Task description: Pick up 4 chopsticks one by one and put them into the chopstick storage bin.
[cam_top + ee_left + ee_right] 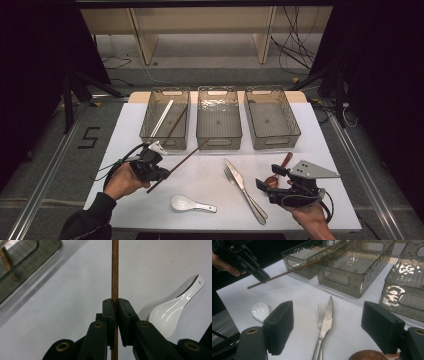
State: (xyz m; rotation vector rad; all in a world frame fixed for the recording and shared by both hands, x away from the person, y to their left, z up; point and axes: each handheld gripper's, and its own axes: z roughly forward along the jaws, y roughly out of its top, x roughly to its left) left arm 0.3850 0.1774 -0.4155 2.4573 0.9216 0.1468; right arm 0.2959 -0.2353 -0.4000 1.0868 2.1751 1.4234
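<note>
left claw (115, 315) clamped on brown chopstick (115, 270); white spoon (172, 312) just beside; bin (22, 267) upper left

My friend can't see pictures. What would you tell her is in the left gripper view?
Two black jaws of the left gripper pinch a thin brown wooden chopstick that runs straight up the picture, above a white table. A shiny white ceramic soup spoon lies at the right, and a clear smoky plastic bin sits at the top left.

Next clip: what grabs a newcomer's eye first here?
The left gripper pinches a brown chopstick slanting above the white table toward three clear bins. The right gripper hangs open over a knife lying on a fork; a white spoon lies near the front edge.
</note>
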